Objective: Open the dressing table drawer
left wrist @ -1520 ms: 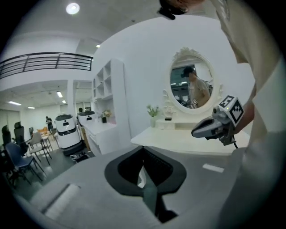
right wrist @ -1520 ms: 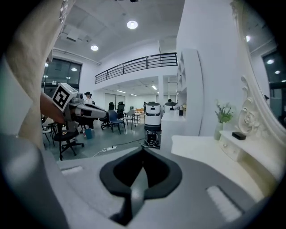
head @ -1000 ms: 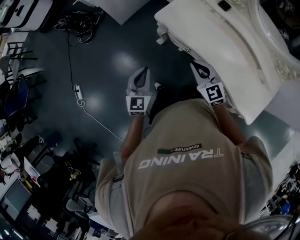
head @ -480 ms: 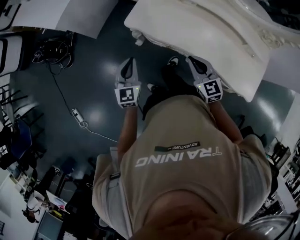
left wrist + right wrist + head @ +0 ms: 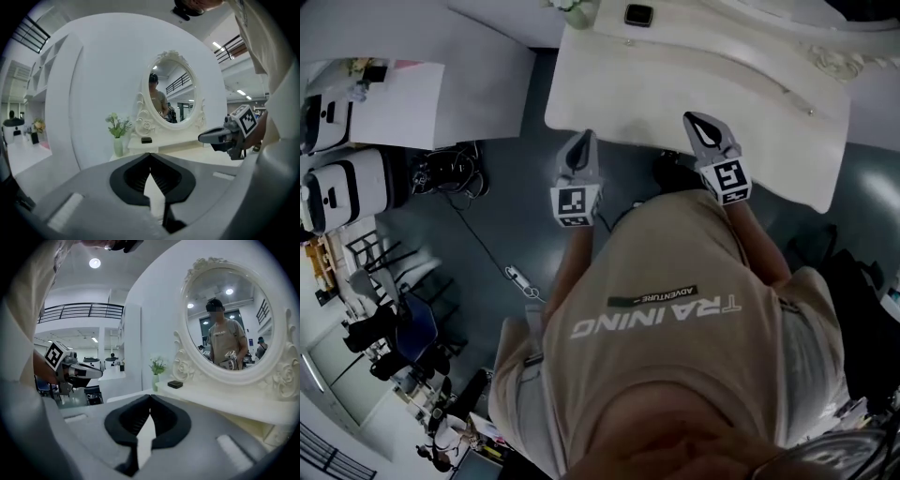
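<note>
White gloss covers the desk point(image 5: 722, 103), which stands just ahead of the person. Its drawer must sit in the front face, under the overhanging top, and no view shows that face plainly, so I cannot say where the handle is or how many drawers there are.

The left gripper point(image 5: 584, 139) and the right gripper point(image 5: 698, 120) both point at the front edge. Each has its jaws pressed fully together with nothing between them.

The main risk is reaching the drawer with the jaws shut like this. They would only knock against the front or slide off the handle, so they need to part first. The overhang also hides the target from above, and a blind reach could catch the edge of the top instead. A sharp tug might rock the vase point(image 5: 118, 146) of flowers standing on the top.

By count there are two grippers, one desk, one oval mirror point(image 5: 229, 324), one vase and one small dark box point(image 5: 638, 14).
</note>
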A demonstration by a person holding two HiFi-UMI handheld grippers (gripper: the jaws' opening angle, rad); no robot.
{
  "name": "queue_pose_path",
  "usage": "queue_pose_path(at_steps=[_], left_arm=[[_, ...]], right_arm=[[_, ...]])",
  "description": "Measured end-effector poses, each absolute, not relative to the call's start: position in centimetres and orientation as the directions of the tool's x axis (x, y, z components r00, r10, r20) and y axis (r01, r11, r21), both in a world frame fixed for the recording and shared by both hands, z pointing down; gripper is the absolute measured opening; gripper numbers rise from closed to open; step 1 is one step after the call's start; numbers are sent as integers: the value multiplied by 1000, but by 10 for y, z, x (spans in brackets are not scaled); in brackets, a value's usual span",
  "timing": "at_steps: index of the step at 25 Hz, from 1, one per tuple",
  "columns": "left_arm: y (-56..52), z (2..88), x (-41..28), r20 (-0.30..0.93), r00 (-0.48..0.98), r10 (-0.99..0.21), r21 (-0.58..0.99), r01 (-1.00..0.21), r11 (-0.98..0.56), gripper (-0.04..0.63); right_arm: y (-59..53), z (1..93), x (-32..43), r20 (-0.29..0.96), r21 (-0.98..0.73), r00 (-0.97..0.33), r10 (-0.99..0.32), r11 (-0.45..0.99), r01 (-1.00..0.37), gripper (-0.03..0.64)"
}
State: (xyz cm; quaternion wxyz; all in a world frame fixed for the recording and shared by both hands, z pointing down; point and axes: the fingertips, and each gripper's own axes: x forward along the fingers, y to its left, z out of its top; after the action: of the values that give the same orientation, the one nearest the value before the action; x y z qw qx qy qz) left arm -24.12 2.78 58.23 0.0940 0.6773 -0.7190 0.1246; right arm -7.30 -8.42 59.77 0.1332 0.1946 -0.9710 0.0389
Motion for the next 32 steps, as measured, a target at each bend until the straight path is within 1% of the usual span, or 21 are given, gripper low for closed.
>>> queue_pose_path(at_steps=[4, 9, 13, 17, 19, 21, 25, 28, 29, 30, 31, 32], left_arm=[[-39, 592, -247, 332, -11, -943, -5, -1000, 10, 8], [-108, 601, -251, 378, 11, -926, -9, -1000, -16, 8], [-145, 619, -259, 429, 17, -903, 83, -996, 20, 8], [-173, 650, -260, 514, 62, -856, 119, -993, -1, 8], [-187, 666, -263, 553, 59, -831, 104, -995, -1, 8], [-200, 679, -265, 574, 48, -817, 91, -996, 6, 9], [-212, 701, -267, 615, 46, -787, 119, -992, 35, 9], [-220, 719, -272, 658, 61, -750, 109, -994, 15, 12], [-224, 726, -273, 669, 68, -740, 104, -995, 3, 43], [-230, 733, -272, 677, 73, -732, 102, -995, -4, 94], [-235, 738, -271, 681, 75, -728, 101, -995, -8, 111], [-239, 741, -270, 682, 75, -728, 98, -995, -10, 115]], right_arm=[[-145, 609, -69, 258, -70, -865, -431, 884, -462, 3], [-193, 608, -63, 242, -21, -856, -457, 880, -475, 3], [-218, 609, -55, 224, -25, -843, -489, 862, -507, 3], [-229, 613, -47, 228, -69, -822, -522, 833, -548, 3], [-231, 618, -45, 234, -88, -817, -527, 825, -558, 3], [-230, 624, -43, 253, -95, -814, -523, 824, -559, 3], [-220, 637, -40, 302, -158, -812, -499, 814, -559, 3], [-218, 641, -41, 313, -167, -806, -502, 806, -567, 3], [-220, 643, -42, 310, -162, -802, -511, 802, -575, 3], [-224, 645, -41, 306, -155, -796, -522, 797, -583, 3], [-227, 648, -40, 307, -147, -789, -532, 793, -591, 3], [-230, 651, -39, 311, -143, -782, -540, 787, -601, 3]])
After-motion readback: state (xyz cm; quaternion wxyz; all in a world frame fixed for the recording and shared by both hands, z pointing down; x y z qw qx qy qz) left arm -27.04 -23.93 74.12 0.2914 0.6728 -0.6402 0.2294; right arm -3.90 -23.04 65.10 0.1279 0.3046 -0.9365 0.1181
